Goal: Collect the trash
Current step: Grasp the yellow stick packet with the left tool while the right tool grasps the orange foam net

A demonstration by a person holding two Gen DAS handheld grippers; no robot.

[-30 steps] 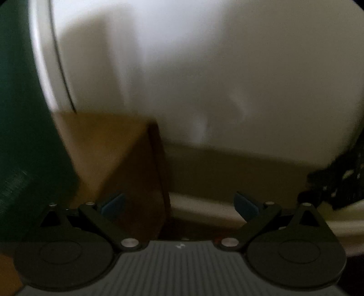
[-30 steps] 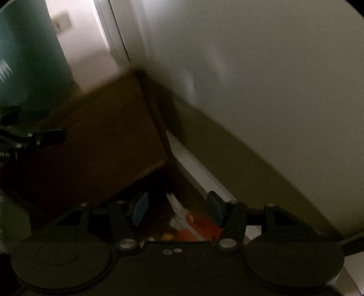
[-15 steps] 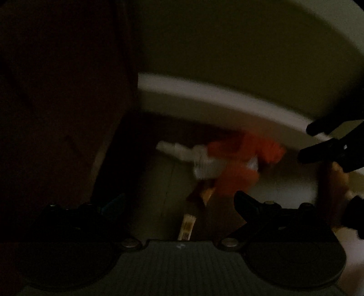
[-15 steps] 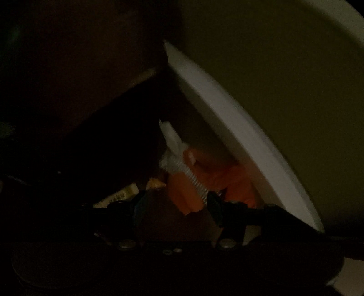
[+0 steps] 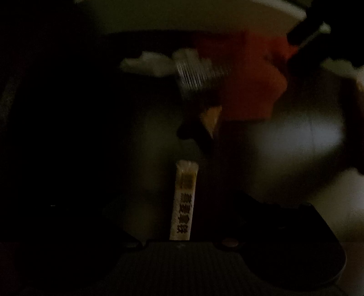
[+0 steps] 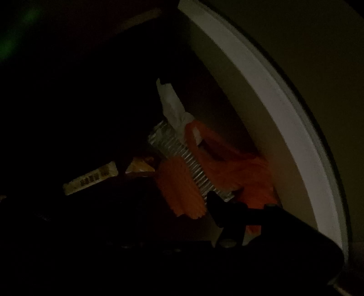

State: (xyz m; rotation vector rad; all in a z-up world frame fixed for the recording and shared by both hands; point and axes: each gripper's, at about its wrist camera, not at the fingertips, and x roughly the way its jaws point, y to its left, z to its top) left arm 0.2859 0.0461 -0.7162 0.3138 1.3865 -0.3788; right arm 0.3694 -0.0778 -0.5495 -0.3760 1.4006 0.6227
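Trash, one small heap on the dark floor in the gap between a piece of brown furniture and the white baseboard: from the left wrist we list a narrow printed sachet, white tissue, a ribbed clear wrapper and an orange bag, with our left gripper hanging above the sachet, its fingers too dark to say whether parted or closed. From the right wrist we list the same sachet, tissue, wrapper and orange bag wedged against the baseboard, our right gripper spread wide over the bag with nothing in it, presumably to take the bulkiest piece first.
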